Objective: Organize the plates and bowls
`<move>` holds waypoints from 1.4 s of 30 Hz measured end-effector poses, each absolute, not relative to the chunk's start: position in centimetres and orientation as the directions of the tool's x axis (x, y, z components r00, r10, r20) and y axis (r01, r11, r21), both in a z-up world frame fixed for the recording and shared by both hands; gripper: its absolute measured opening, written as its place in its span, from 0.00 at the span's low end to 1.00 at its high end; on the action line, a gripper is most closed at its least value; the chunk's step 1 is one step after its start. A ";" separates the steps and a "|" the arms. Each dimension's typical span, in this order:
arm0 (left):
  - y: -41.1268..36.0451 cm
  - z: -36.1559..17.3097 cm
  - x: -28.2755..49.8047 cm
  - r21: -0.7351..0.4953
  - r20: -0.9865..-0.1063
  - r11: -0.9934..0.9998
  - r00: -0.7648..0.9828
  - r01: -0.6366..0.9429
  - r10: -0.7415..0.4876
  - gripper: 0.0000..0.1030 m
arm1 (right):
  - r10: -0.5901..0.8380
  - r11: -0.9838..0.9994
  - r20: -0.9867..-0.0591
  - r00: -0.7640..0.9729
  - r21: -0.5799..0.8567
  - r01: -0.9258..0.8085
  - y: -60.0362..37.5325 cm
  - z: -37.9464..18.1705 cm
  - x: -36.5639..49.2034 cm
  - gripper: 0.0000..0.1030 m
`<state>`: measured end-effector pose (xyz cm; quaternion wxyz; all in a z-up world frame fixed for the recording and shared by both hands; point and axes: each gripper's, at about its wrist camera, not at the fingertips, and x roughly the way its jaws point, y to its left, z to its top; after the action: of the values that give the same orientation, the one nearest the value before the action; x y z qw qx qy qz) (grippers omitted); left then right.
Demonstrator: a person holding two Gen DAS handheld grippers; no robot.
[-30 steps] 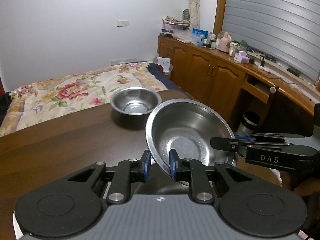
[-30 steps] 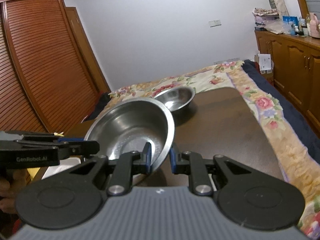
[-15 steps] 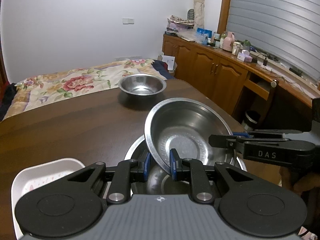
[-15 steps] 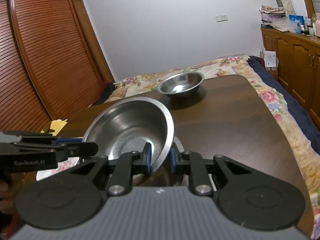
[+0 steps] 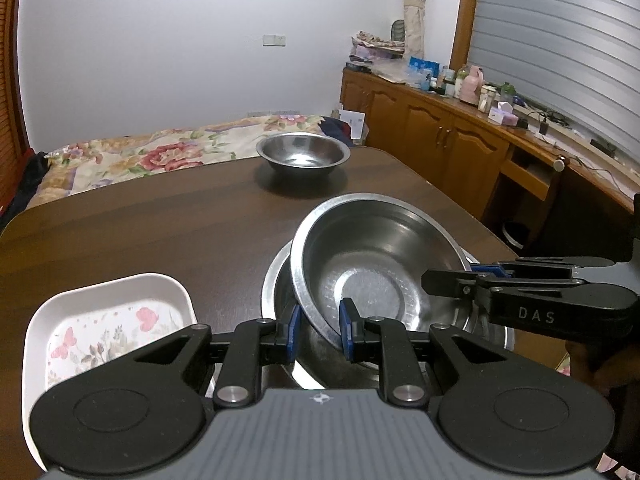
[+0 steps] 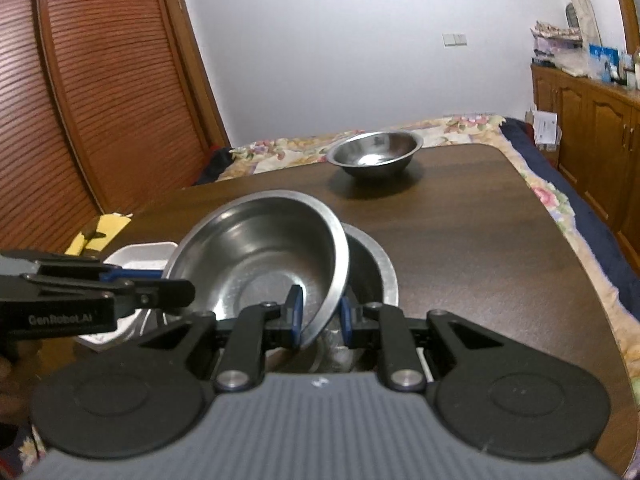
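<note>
Right tongs (image 6: pixel 319 316) pinching tilted steel bowl (image 6: pixel 260 252), larger bowl (image 6: pixel 376 272) beneath

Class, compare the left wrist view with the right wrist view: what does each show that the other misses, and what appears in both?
Only the left wrist view shows the window blind and the printed inside of the white tray. Only the right wrist view shows the slatted wardrobe doors and a yellow item at the table edge. Both show the held steel bowl, tilted over a larger steel bowl, each rim side pinched by the left gripper and the right gripper, plus the far small bowl on the table.
</note>
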<state>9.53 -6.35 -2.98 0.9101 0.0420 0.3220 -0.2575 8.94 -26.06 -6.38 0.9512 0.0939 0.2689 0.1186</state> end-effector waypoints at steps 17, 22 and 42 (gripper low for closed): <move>-6.8 -4.6 9.9 -0.031 -0.603 0.875 0.689 0.483 -0.402 0.22 | 0.185 0.974 -0.496 0.848 -0.020 -0.225 -23.9 -5.8 8.9 0.19; -6.4 -4.6 9.8 -0.047 -0.597 0.877 0.690 0.478 -0.408 0.21 | 0.190 0.967 -0.516 0.835 -0.046 -0.249 -23.7 -5.6 9.0 0.18; -5.4 -2.4 9.0 -0.061 -0.533 0.888 0.737 0.456 -0.415 0.21 | 0.202 0.970 -0.498 0.843 -0.016 -0.242 -23.9 -4.7 8.6 0.13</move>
<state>9.05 -5.37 -2.43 0.9312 0.0369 0.2771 -0.2339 8.60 -23.89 -4.71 0.9593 -0.0393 0.2547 0.1157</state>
